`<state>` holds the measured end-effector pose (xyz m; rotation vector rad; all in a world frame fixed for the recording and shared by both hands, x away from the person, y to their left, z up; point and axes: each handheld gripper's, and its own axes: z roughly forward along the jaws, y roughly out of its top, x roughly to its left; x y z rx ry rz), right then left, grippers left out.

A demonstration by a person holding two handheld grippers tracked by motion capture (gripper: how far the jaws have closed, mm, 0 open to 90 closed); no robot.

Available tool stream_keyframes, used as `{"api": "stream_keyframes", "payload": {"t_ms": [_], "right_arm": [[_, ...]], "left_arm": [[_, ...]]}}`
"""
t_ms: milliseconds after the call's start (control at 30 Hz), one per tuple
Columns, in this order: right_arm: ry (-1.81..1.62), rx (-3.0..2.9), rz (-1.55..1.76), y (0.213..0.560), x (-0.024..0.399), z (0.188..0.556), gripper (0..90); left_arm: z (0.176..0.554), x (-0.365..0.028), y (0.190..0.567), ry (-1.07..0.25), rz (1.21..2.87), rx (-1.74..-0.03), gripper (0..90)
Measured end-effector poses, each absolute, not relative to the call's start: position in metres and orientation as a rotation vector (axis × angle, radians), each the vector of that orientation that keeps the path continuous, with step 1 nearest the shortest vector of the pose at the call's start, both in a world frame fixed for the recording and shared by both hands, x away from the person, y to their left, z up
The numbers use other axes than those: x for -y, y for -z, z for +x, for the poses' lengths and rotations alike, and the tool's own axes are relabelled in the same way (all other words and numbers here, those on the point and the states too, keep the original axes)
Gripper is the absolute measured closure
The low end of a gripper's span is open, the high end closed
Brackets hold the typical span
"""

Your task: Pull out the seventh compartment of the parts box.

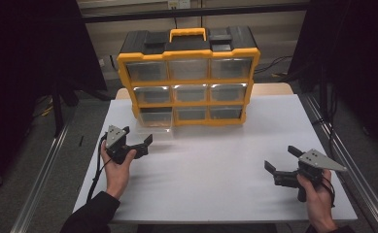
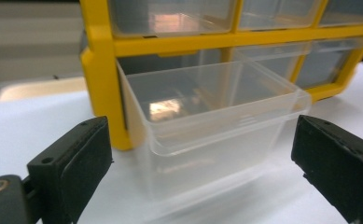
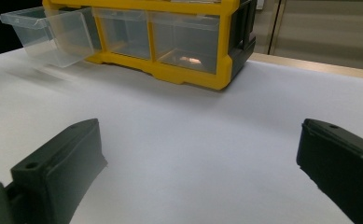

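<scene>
A yellow and black drawer organizer [image 1: 189, 73] with clear plastic drawers stands at the back of the white table [image 1: 215, 170]. Its bottom-left drawer [image 1: 153, 127] is pulled out toward me and looks empty [image 2: 207, 121]. My left gripper [image 1: 139, 137] is held just in front of that drawer, its jaws spread wider than the drawer front and not touching it [image 2: 202, 154]. My right gripper [image 1: 280, 158] hovers open over the bare table at the right, with nothing between its jaws [image 3: 200, 154]. From the right gripper view the pulled-out drawer [image 3: 48, 32] juts from the organizer [image 3: 188, 70].
The other drawers of the organizer sit closed; one in the bottom row holds a small pale item [image 3: 190, 59]. A yellow carry handle [image 1: 187, 34] tops the case. Dark curtains flank the table, and metal rails [image 1: 337, 145] run along its sides.
</scene>
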<state>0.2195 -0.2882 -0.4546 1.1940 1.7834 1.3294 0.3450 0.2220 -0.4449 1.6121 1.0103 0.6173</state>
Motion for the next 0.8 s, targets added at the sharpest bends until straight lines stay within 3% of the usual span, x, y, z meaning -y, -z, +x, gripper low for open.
{"api": "stream_keyframes", "payload": {"t_ms": [300,433,800], "right_arm": [[-1.327,-1.793,1.183,0.454,0.286,0.220,0.1],[-1.328,-1.787,1.186,0.454,0.286,0.220,0.1],[-1.333,-1.786,1.187,0.454,0.286,0.220,0.1]], "left_arm": [[0.329,-0.221,0.443,-0.697,1.700,-0.942,5.6],[0.321,-0.217,0.443,-0.630,1.673,-0.915,5.7],[0.299,-0.227,0.450,-0.657,1.669,-0.927,5.4]]}}
